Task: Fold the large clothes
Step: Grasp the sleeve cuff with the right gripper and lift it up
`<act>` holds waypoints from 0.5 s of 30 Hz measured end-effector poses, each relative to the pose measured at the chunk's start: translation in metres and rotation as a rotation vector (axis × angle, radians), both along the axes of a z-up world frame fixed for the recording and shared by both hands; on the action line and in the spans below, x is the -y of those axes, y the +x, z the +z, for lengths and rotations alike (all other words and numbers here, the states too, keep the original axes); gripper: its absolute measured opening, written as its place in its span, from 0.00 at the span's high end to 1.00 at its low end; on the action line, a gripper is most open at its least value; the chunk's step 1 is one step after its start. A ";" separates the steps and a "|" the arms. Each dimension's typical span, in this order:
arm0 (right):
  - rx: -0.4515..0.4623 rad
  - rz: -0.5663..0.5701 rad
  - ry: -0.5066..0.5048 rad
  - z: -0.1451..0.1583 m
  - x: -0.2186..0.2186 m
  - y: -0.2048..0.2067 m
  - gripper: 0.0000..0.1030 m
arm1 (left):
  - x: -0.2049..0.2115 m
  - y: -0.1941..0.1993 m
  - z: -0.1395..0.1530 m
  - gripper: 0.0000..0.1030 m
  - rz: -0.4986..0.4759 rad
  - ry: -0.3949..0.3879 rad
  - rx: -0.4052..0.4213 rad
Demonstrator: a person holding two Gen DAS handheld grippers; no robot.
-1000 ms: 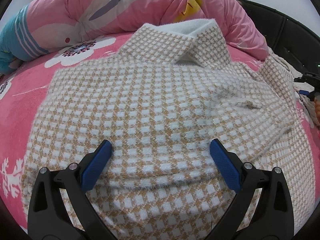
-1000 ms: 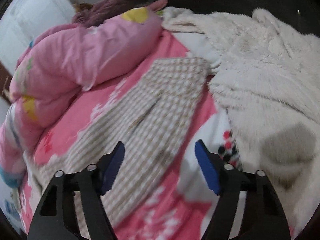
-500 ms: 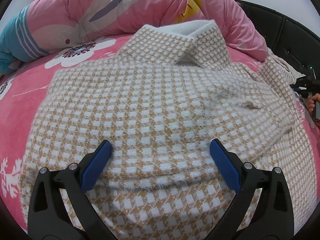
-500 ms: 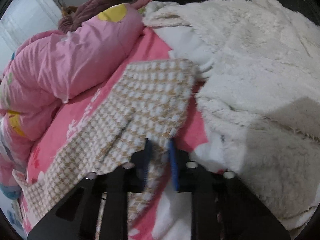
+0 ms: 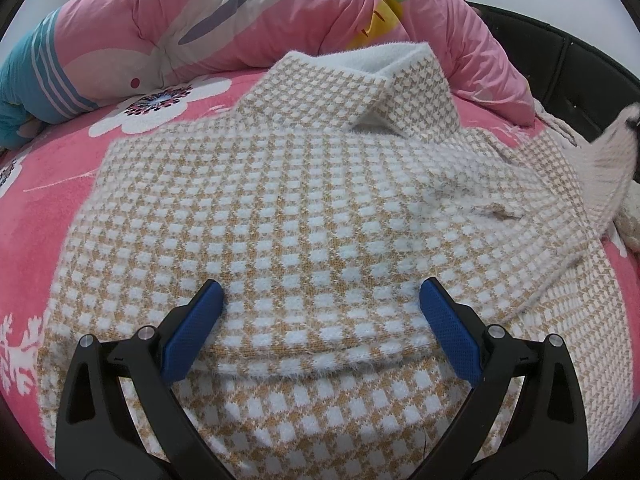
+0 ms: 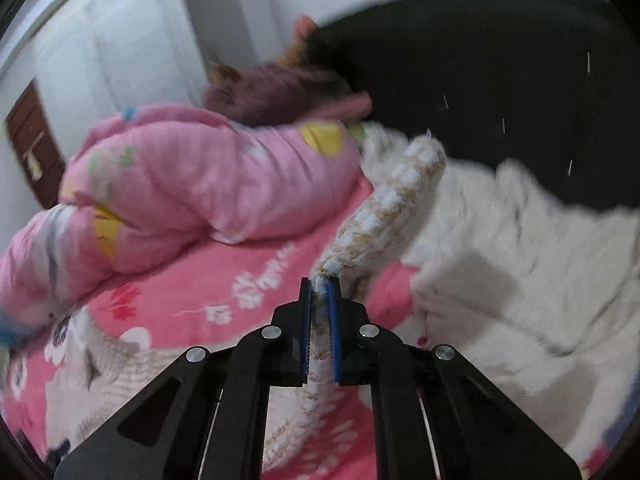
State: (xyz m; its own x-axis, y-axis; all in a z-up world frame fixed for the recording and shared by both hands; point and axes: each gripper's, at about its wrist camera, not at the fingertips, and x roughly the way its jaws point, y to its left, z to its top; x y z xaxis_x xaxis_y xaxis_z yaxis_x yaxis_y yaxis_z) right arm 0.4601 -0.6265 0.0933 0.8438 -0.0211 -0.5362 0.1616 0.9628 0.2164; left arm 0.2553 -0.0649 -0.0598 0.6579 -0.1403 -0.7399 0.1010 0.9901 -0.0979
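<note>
A tan-and-white checked sweater [image 5: 304, 216] lies on the pink bed, collar at the far end and its lower part folded up. My left gripper [image 5: 320, 300] is open and rests over the folded edge, holding nothing. My right gripper [image 6: 320, 284] is shut on the sweater's sleeve [image 6: 384, 216] and holds it raised above the bed; the cuff stands up past the fingers. In the left wrist view the lifted sleeve [image 5: 608, 168] shows blurred at the right edge.
A pink floral bedsheet [image 5: 60, 200] covers the bed. A rolled pink quilt [image 5: 224, 20] lies along the far side, and it also shows in the right wrist view [image 6: 192, 192]. A fluffy white blanket [image 6: 520, 272] lies right of the sleeve, before a dark headboard [image 6: 500, 80].
My right gripper closed on the sleeve end and lifted it off the bed. The left gripper has stayed open over the folded edge.
</note>
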 end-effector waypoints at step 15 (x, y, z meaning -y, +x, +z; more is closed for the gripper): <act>0.169 0.403 -0.116 0.076 -0.243 -0.078 0.93 | -0.061 -0.017 0.033 0.07 0.073 -0.222 0.010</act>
